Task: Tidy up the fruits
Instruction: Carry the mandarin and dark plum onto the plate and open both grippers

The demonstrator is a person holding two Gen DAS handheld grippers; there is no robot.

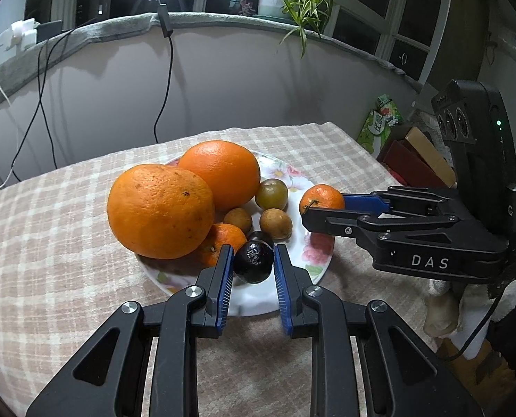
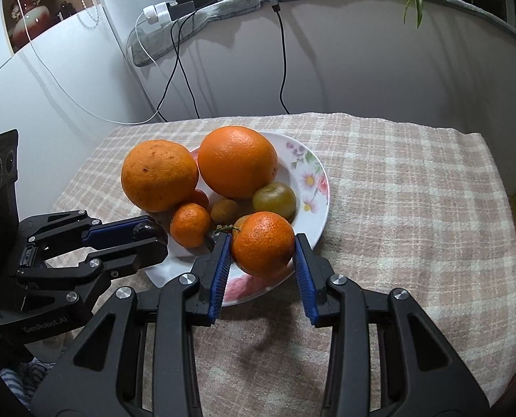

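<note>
Landmark: the floral plate [image 1: 318, 264], which sat on the checked cloth [image 1: 49, 243] covering the surface.

Left hand-held gripper [image 1: 253, 260] was clamped on a small dark fruit [image 1: 253, 261], blue pads pressing both sides, at the plate's near edge. In the right wrist view the same gripper [image 2: 150, 232] came in from the plate's left side, the dark fruit [image 2: 146, 231] only partly visible between its fingers.

Right hand-held gripper [image 2: 263, 246] was clenched on a mandarin [image 2: 263, 243], pads against both sides, over the plate's near rim [image 2: 322, 205]. In the left wrist view it [image 1: 322, 205] reached in from the plate's right side, mandarin [image 1: 322, 198] at its tips.

Whether either fruit rested on the plate or was lifted clear: could not tell.

On the plate:
- two large oranges, one [image 1: 160, 210] at the left edge, the other [image 1: 221, 173] toward the far side, touching each other
- a second mandarin [image 2: 191, 224] just below the left orange
- a greenish-yellow round fruit [image 2: 274, 200] right of centre
- two small brown fruits [image 1: 276, 223] near centre
</note>
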